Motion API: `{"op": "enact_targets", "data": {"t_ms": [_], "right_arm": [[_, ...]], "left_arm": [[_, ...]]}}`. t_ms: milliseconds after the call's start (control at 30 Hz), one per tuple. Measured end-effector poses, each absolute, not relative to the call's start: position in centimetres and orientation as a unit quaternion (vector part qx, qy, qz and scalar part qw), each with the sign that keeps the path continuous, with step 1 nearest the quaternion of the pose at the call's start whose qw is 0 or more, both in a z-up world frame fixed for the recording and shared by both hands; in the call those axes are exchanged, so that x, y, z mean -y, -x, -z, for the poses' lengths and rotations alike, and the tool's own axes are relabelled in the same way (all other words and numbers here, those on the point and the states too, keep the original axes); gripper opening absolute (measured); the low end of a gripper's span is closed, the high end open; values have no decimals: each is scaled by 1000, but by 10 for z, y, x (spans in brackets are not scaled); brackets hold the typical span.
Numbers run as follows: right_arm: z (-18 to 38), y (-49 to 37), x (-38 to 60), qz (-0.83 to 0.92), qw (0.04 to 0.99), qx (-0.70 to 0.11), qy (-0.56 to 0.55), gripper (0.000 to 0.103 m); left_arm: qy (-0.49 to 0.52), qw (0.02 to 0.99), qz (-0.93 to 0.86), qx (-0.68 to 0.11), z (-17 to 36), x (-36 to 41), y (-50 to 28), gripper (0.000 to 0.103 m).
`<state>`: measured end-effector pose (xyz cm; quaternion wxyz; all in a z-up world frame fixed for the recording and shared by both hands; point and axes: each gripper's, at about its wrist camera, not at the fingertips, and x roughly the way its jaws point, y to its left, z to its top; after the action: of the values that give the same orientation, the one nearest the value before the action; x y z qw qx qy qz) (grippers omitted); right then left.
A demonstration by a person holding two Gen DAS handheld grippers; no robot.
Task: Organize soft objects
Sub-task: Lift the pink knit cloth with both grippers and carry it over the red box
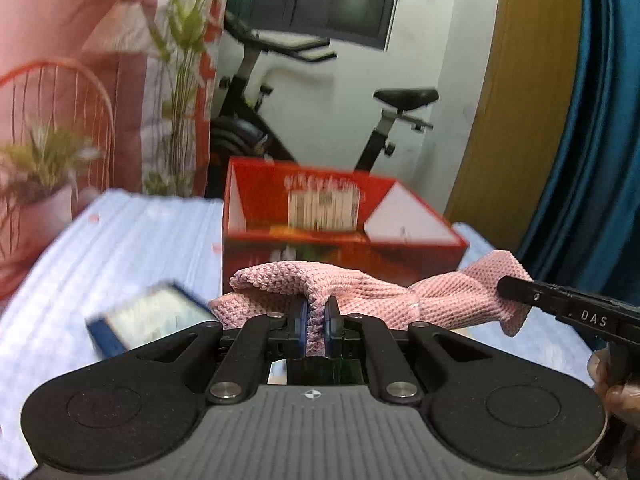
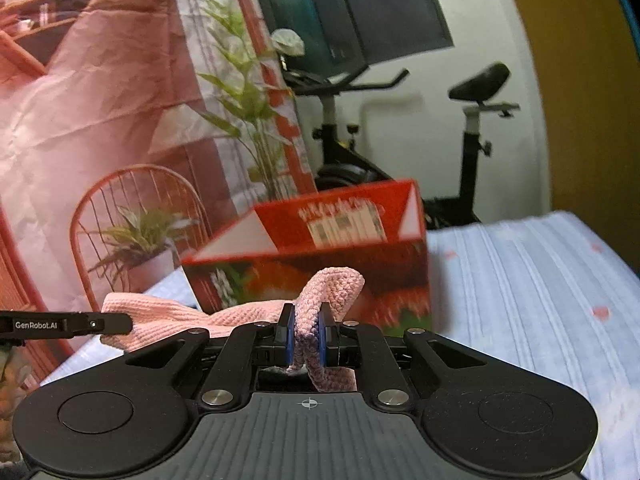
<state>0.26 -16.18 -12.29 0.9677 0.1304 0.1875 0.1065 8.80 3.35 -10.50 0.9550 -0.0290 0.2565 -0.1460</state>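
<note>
A pink knitted cloth (image 1: 360, 292) hangs stretched between both grippers, above the bed and in front of an open red box (image 1: 340, 220). My left gripper (image 1: 316, 320) is shut on one end of the cloth. My right gripper (image 2: 306, 334) is shut on the other end of the pink cloth (image 2: 320, 292). In the left wrist view the right gripper's finger (image 1: 560, 300) reaches in from the right edge. In the right wrist view the left gripper's finger (image 2: 68, 324) reaches in from the left edge. The red box (image 2: 320, 248) stands just behind the cloth.
A white-and-blue striped bedspread (image 1: 140, 240) covers the surface. A blue-framed flat object (image 1: 148, 316) lies at the left on it. An exercise bike (image 1: 312, 112) stands behind the box by the wall. A pink backdrop (image 2: 100, 120) printed with a chair and plants hangs at the left.
</note>
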Motion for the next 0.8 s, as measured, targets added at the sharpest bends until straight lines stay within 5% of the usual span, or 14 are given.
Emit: {"op": "enact_targets", "data": {"t_ms": [433, 800], "right_arm": [[56, -106, 180, -145, 963, -190, -123, 10], [85, -190, 175, -113, 956, -249, -106, 10]], "left_arm": [[-15, 955, 141, -262, 59, -12, -187, 9], [53, 912, 139, -382, 108, 6, -283, 9]]}}
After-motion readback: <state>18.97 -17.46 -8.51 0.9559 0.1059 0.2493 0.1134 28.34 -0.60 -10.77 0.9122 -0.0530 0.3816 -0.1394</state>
